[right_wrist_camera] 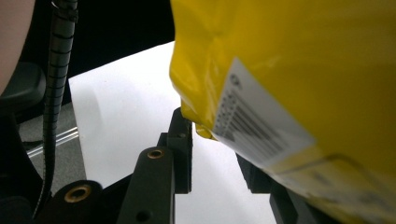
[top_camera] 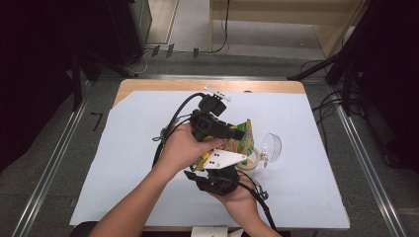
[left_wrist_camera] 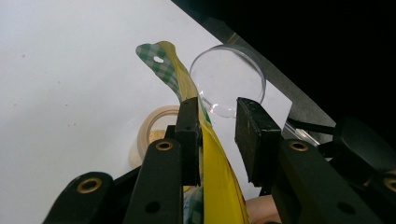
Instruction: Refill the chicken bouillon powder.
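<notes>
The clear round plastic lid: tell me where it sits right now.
In the high view the clear round plastic lid rests on the white table sheet, right of centre, just right of the small beige cup and the yellow snack bag.

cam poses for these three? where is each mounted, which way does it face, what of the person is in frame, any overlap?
High view: above the person's side, facing forward and down on the table; both forearms, left gripper, right gripper, yellow bag.
Left gripper view: rides the left gripper, facing the bag, cup and clear lid.
Right gripper view: rides the right gripper, facing up at the bag.
Shared: the bag is in all three views.
</notes>
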The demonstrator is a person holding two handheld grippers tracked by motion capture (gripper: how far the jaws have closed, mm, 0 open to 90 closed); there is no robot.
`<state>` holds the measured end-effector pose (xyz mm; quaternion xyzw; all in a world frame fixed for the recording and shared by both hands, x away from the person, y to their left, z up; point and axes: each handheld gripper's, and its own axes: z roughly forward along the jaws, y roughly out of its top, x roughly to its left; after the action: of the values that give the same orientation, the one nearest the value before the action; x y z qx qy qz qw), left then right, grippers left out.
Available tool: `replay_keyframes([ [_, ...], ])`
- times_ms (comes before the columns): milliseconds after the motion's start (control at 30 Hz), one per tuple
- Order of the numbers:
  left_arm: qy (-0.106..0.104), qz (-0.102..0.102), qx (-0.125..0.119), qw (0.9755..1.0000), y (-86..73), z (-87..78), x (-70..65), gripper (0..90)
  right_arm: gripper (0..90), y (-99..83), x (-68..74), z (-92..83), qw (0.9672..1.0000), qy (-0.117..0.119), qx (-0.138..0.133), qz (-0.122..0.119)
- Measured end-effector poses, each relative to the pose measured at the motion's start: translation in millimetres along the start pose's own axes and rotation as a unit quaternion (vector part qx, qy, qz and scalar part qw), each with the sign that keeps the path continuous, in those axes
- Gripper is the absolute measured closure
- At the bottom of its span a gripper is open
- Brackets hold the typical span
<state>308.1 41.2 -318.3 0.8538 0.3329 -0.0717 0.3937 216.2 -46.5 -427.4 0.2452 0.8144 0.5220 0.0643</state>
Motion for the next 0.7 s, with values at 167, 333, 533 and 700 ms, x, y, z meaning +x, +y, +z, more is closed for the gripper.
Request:
replay_keyframes([
  [167,0.002,-0.004,0.000,1.0000,0.4,-0.5,1.9,71.5,70.9,3.1,0.0,-0.9,1.0000,0.003,0.007,0.007],
  [333,-0.002,-0.006,-0.001,1.0000,0.7,-0.7,3.1,70.7,71.1,4.8,0.2,-1.9,0.9999,0.004,0.011,0.009],
  [533,-0.012,-0.013,-0.006,0.9998,0.6,-1.6,6.5,68.6,70.7,5.7,-0.2,-3.1,0.9999,0.004,0.013,0.008],
  [700,-0.014,-0.017,-0.007,0.9997,1.0,-2.5,8.0,68.8,70.7,6.7,-0.1,-3.7,0.9999,0.004,0.015,0.008],
])
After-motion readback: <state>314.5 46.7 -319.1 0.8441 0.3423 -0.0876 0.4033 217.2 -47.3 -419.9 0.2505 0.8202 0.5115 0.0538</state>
